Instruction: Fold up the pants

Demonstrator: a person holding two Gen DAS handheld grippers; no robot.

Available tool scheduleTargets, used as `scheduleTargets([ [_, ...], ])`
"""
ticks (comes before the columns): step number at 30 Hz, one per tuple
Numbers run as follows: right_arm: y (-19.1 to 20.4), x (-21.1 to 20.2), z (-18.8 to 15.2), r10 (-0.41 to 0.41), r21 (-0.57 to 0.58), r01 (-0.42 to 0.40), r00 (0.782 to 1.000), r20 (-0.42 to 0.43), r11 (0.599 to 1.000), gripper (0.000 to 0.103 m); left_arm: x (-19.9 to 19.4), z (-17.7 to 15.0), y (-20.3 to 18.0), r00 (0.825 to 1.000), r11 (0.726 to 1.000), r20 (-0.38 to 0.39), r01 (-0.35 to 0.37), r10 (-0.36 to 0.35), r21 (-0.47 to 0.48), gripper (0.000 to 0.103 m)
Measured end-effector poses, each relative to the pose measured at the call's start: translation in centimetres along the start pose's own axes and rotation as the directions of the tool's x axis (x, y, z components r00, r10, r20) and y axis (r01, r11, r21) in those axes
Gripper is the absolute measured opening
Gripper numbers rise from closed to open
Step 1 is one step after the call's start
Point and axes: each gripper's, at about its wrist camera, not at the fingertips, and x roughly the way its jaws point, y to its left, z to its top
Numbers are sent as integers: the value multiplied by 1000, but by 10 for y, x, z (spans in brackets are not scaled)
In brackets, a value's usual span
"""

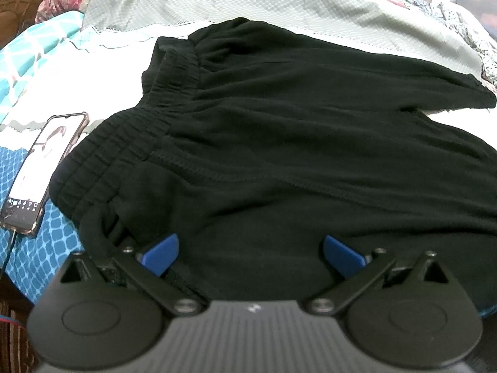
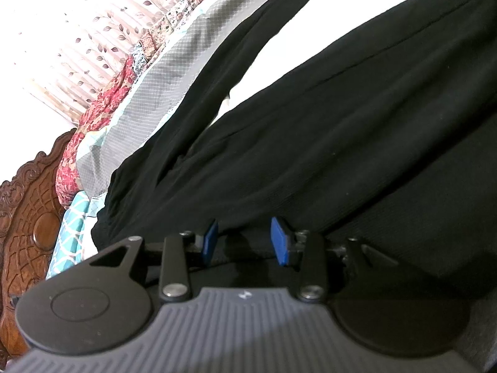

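Note:
Black pants (image 1: 279, 143) lie spread on a bed, the elastic waistband (image 1: 130, 143) at the left and a leg running off to the right. My left gripper (image 1: 250, 253) is open, its blue pads wide apart, low over the near edge of the pants by the waistband. In the right wrist view the pants (image 2: 326, 143) fill the frame, one leg (image 2: 248, 40) stretching to the upper right. My right gripper (image 2: 245, 241) is open, blue pads apart, right at the near edge of the fabric. Whether either gripper touches the cloth cannot be told.
A smartphone (image 1: 40, 171) with a lit screen and a cable lies left of the waistband. The bed has a white, grey and teal patterned sheet (image 1: 46, 62). A carved wooden headboard (image 2: 28, 211) and a red floral pillow (image 2: 93, 118) are at the left.

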Motion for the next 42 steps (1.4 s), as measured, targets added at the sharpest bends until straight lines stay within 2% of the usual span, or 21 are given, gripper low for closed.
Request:
scheduleTargets([
  [16,3,3,-2,-4,-8,4,1000,8,1000,41,-4,-3,-1,1000,1000,21,5,-5,-19,103],
  [23,2,3,-2,-2,-9,2,1000,6,1000,41,-8,-7,4,998,998,52,35,-32,-52,103],
  [42,4,3,-3,-2,-7,2,1000,8,1000,41,-9,-7,4,998,997,54,43,-39,-62,103],
])
